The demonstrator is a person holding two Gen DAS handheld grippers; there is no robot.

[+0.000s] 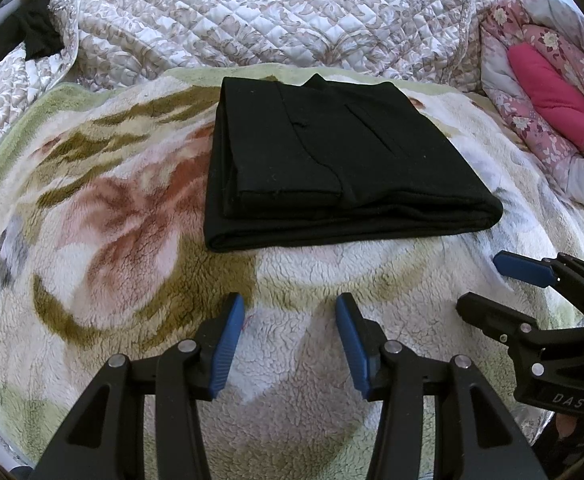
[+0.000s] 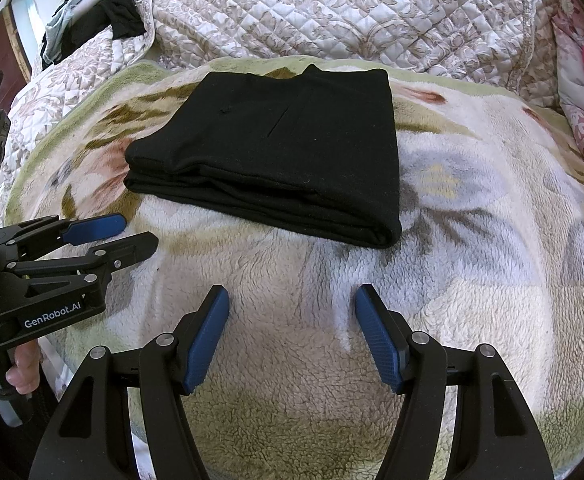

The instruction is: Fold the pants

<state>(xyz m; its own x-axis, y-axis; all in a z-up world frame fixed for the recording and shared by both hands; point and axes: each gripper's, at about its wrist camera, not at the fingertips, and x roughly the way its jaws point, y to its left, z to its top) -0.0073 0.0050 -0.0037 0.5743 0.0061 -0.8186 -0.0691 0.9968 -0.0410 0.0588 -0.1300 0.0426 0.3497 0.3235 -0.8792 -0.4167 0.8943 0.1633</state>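
pants (image 1: 332, 152): black, already folded into a squarish flat stack of several layers; lie ahead of both sets of fingers, apart from them, on the blanket
handling: judged soft, limp, light; layers likely to slide or sag if lifted by one edge
where to grip: judged best at the thick rolled fold edge nearest the fingers, pinching all layers, one gripper toward each corner
fabric: matte knit look, faint seams and a pocket slit on top
left gripper (image 1: 289, 344): fingers apart, nothing between them, over bare blanket, short of the stack
right gripper (image 2: 292, 336): fingers spread wide, empty, also short of the stack
pads: blue, ribbed; arms black, rigid
blanket (image 1: 111, 240): fuzzy fleece, cream with green-brown-pink floral print, covers the bed
quilt (image 1: 251, 12): beyond the pants, glossy, diamond stitched
pink bedding (image 1: 544, 92): bunched floral, off to the right
task state: fold looks complete
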